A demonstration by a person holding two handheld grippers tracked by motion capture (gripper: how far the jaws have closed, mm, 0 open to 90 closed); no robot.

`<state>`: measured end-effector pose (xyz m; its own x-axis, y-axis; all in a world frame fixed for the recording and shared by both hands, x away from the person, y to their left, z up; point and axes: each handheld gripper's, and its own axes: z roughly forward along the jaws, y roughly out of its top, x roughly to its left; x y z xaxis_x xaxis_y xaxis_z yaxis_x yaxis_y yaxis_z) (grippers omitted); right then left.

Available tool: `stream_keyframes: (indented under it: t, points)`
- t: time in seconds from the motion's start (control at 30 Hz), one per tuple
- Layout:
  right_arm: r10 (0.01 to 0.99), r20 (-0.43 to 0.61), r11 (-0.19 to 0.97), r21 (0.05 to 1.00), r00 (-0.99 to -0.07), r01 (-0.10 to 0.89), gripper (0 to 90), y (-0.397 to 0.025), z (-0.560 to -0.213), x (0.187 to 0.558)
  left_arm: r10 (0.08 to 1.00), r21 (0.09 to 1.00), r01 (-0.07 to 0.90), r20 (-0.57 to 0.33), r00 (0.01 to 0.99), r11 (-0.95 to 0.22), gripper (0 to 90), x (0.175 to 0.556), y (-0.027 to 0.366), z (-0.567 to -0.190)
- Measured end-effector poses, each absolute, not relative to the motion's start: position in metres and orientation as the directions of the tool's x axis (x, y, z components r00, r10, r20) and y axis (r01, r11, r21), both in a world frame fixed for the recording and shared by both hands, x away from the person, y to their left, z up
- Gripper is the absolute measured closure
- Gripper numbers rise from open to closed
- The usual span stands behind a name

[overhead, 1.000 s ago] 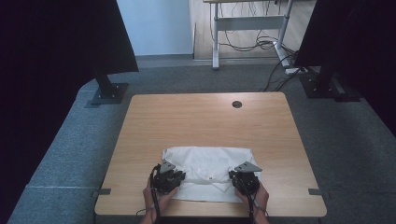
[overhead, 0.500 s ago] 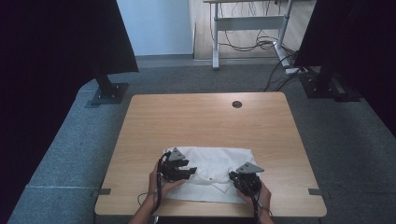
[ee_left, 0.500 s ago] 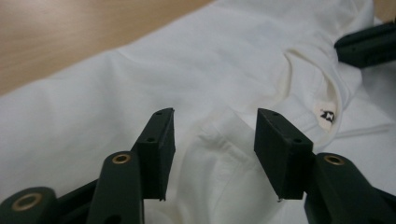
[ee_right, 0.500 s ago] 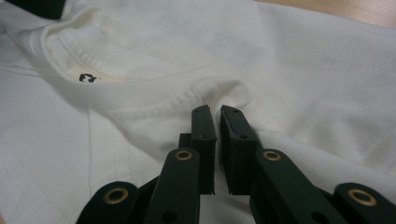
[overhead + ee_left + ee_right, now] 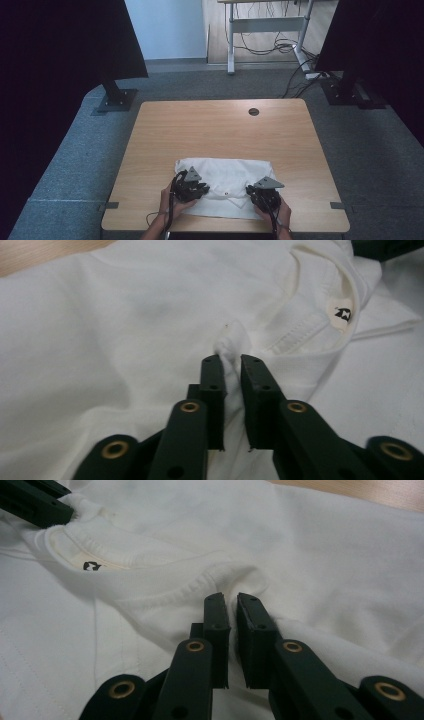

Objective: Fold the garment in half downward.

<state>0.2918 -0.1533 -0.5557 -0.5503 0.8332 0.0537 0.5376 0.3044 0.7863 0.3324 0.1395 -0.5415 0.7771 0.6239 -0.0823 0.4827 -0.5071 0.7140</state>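
My left gripper (image 5: 231,365) has its jaws pinched on a small tuft of the white T-shirt (image 5: 125,330), just beside the ribbed collar (image 5: 320,295) and on the side away from the neck label (image 5: 342,312). My right gripper (image 5: 229,602) is likewise clamped on a fold of the shirt right at the collar's seam, with the label (image 5: 91,566) off toward the other gripper, whose black jaws I can see biting the collar at the far corner of that view. From the high view, I have the left gripper (image 5: 189,185) and the right gripper (image 5: 265,192) on either side of the collar, both on the near half of the shirt (image 5: 225,172). The shirt lies folded on the wooden table (image 5: 220,130), its long axis running across the table, parallel to the near edge; the collar seems to face that near edge, though the high view is too coarse for me to be sure. The shirt's near hem lies close to the table's front edge, so I have little room behind the collar. Beyond the shirt's far edge the tabletop runs bare up to the cable hole (image 5: 254,111), and there is open wood to either side of the shirt as well.
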Motion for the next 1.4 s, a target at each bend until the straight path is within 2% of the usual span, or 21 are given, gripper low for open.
stream_keyframes:
  t: [0.07,0.23,0.3,0.43,0.53,0.67,0.87,0.93,0.97,1.1,1.17,1.23,1.4]
  points:
    - [0.835,0.059,0.298,0.788,-0.547,0.54,82.5,-0.154,-0.556,0.291,0.628,0.722,0.484,-0.09,0.773,-0.494,84.8,0.331,0.142,-0.541]
    - [0.834,0.06,0.297,0.79,-0.549,0.537,79.1,-0.154,-0.553,0.288,0.631,0.74,0.47,-0.078,0.772,-0.482,87.4,0.325,0.143,-0.538]
    - [0.827,0.065,0.296,0.795,-0.559,0.53,75.3,-0.156,-0.551,0.286,0.636,0.75,0.466,-0.078,0.767,-0.47,87.5,0.322,0.144,-0.536]
    - [0.816,0.046,0.301,0.816,-0.576,0.493,61.6,-0.159,-0.542,0.283,0.639,0.767,0.463,-0.091,0.764,-0.445,87.6,0.317,0.148,-0.531]
    - [0.818,0.043,0.296,0.824,-0.574,0.484,51.3,-0.163,-0.537,0.287,0.64,0.772,0.468,-0.104,0.761,-0.431,87.6,0.313,0.15,-0.53]
    - [0.796,0.06,0.308,0.816,-0.602,0.489,42.5,-0.164,-0.536,0.298,0.639,0.777,0.471,-0.118,0.76,-0.418,87.6,0.311,0.153,-0.529]
    - [0.735,0.137,0.343,0.77,-0.665,0.538,38.2,-0.159,-0.54,0.332,0.628,0.787,0.468,-0.135,0.766,-0.402,87.5,0.306,0.154,-0.527]
    - [0.719,0.152,0.372,0.741,-0.679,0.56,40.4,-0.155,-0.545,0.341,0.627,0.788,0.466,-0.133,0.767,-0.403,87.4,0.304,0.154,-0.527]
    - [0.71,0.154,0.388,0.729,-0.688,0.564,44.6,-0.153,-0.547,0.343,0.625,0.788,0.465,-0.133,0.769,-0.403,87.4,0.303,0.155,-0.527]
    - [0.689,0.125,0.417,0.738,-0.714,0.531,72.6,-0.151,-0.546,0.339,0.623,0.786,0.468,-0.138,0.77,-0.404,87.4,0.303,0.154,-0.528]
    - [0.692,0.106,0.412,0.755,-0.714,0.511,81.6,-0.152,-0.543,0.334,0.625,0.786,0.467,-0.135,0.769,-0.405,87.3,0.302,0.153,-0.528]
    - [0.7,0.091,0.396,0.776,-0.709,0.491,85.0,-0.154,-0.54,0.327,0.625,0.787,0.463,-0.13,0.77,-0.407,87.3,0.302,0.152,-0.528]
    - [0.708,0.07,0.37,0.811,-0.702,0.453,86.7,-0.161,-0.533,0.308,0.631,0.785,0.47,-0.134,0.764,-0.403,87.3,0.302,0.152,-0.529]
